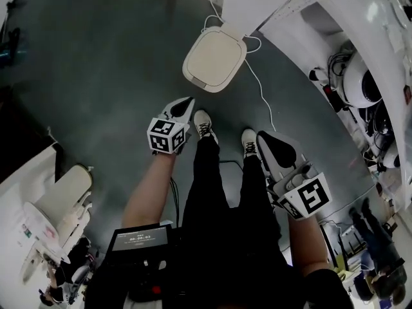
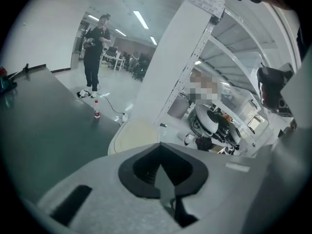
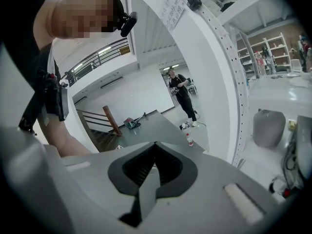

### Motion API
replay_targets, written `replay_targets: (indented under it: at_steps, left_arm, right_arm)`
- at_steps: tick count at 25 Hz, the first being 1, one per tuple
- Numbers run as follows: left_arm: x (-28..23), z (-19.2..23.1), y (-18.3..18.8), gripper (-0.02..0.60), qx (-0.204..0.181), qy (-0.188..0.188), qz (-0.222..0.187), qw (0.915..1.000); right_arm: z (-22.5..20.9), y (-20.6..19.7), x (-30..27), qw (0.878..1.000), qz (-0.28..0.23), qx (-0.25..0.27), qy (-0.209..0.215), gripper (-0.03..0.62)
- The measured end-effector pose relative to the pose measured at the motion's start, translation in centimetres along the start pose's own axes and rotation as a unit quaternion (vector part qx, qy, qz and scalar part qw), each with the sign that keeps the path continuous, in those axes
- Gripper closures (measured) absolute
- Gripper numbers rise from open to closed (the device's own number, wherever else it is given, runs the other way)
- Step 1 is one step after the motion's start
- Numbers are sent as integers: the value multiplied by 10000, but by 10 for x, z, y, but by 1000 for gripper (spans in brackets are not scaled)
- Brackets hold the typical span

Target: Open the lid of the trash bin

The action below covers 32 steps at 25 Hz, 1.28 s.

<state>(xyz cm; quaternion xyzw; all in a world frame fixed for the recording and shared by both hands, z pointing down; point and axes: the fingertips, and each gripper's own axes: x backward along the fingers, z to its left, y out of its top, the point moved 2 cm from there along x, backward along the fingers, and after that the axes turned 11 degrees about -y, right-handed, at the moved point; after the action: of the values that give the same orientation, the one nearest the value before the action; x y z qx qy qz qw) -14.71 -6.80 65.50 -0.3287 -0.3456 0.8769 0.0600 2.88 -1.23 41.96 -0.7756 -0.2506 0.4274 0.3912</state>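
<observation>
At the far left of the head view, a white machine (image 1: 61, 201) is standing on the dark floor (image 1: 96, 63). A small dark screen (image 1: 138, 239) is glowing just beside your left forearm. You are holding the left gripper (image 1: 184, 107) out beside your left shoe (image 1: 203, 124), with its marker cube (image 1: 166, 136) facing up. The left gripper view is showing its jaws meeting at the tips with nothing between them. Ahead of it and well apart, the trash bin (image 1: 190, 76) is sitting on the floor with its cream lid (image 1: 215, 55) lying flat and closed. In the left gripper view, the bin is showing just above the jaws, and a bottle (image 2: 96, 112) is standing on the floor beyond it. A white cable (image 1: 261, 89) is trailing past the bin's right side. You are holding the right gripper (image 1: 265, 140) just right of your right shoe (image 1: 250, 143), farther from the bin. The right gripper view is showing its jaws drawn together too, gripping nothing. At the far right, white shelving (image 1: 360, 31) is curving along the edge.
</observation>
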Motion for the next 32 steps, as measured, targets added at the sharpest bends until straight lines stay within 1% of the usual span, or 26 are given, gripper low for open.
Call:
replay_targets:
  at_steps: [3, 5, 10, 15, 19, 25, 27, 30, 32]
  left_arm:
    - [-21, 29, -18, 580, 97, 15, 185, 9998]
    - [-31, 48, -27, 580, 218, 33, 237, 9995]
    - [-55, 87, -42, 580, 535, 58, 185, 9984]
    - [-79, 115, -59, 580, 814, 153, 139, 9965]
    - [-90, 128, -71, 580, 992, 204, 120, 9948]
    - [-98, 138, -87, 578, 1280, 436, 109, 9908]
    - [-100, 138, -92, 555, 1337, 452, 87, 9899]
    - [-103, 137, -94, 540, 1376, 470, 59, 9894]
    - [-105, 139, -96, 496, 1579, 491, -10, 9862]
  right_arm:
    - [-3, -17, -25, 9999, 131, -83, 2, 586]
    - [-2, -24, -42, 9997, 170, -172, 36, 586]
    - [-3, -30, -85, 9997, 191, -151, 8, 586]
    - [-12, -49, -114, 9992, 264, -283, 63, 585]
    - [-19, -62, -130, 9990, 304, -316, 87, 585]
    - [-27, -75, -143, 9984, 387, -369, 175, 586]
    - [-27, -79, -144, 9982, 412, -382, 211, 586]
    - [-26, -84, -144, 9979, 436, -384, 271, 585]
    - [-25, -86, -144, 9978, 435, -406, 300, 586]
